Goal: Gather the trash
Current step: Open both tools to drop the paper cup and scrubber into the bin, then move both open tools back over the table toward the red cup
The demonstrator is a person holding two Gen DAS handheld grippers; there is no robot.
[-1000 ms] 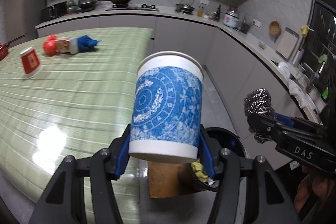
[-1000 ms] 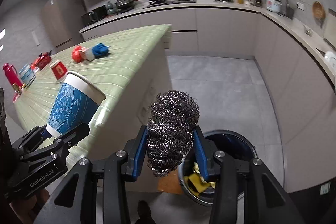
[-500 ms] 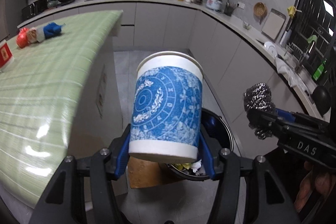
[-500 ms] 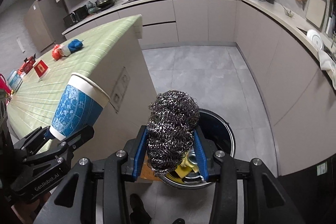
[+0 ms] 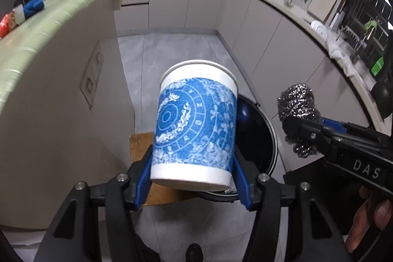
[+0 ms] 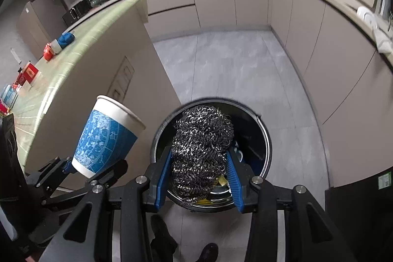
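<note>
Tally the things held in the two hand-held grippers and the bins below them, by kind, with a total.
Paper cups: 1, the blue-patterned cup in the left hand-held gripper
Steel wool scrubbers: 1, the scrubber in the right hand-held gripper
Trash bins: 1, the round black bin on the floor
Total: 3

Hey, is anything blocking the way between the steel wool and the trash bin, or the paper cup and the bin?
Nothing visible does. The steel wool, clamped in the right gripper, hangs over the trash bin, whose mouth is open. The paper cup in the left gripper sits by the bin's left rim, with only air between.
</note>
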